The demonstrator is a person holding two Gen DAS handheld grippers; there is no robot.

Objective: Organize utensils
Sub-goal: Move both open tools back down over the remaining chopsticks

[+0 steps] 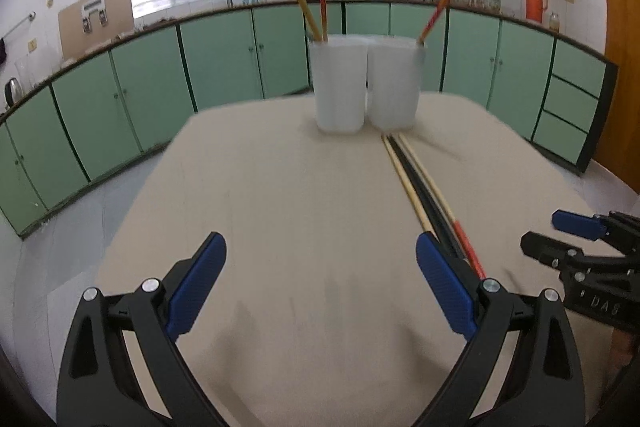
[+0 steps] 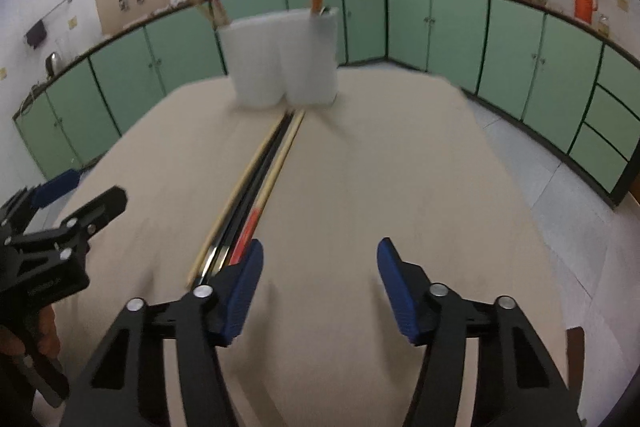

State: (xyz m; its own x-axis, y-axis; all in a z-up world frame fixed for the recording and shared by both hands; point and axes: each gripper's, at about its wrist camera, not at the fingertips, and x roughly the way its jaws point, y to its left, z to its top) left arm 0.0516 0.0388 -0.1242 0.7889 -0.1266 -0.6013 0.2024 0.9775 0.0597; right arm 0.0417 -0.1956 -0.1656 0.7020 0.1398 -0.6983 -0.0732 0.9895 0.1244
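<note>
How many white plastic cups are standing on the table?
2. The left white plastic cup and the right white plastic cup stand side by side at the far end of the beige table. I see no others; none seems hidden.

Both tools share one build. The left gripper [image 1: 320, 287] has black plastic arms with triangular cut-outs, round silver screws at the pivots, and blue ribbed pads [image 1: 198, 285] lining its jaws. The right gripper [image 2: 318, 289] matches it: black frame, silver screws, blue textured pads [image 2: 242, 295]. Pale raised lettering marks the black body of each, too blurred to read.
</note>
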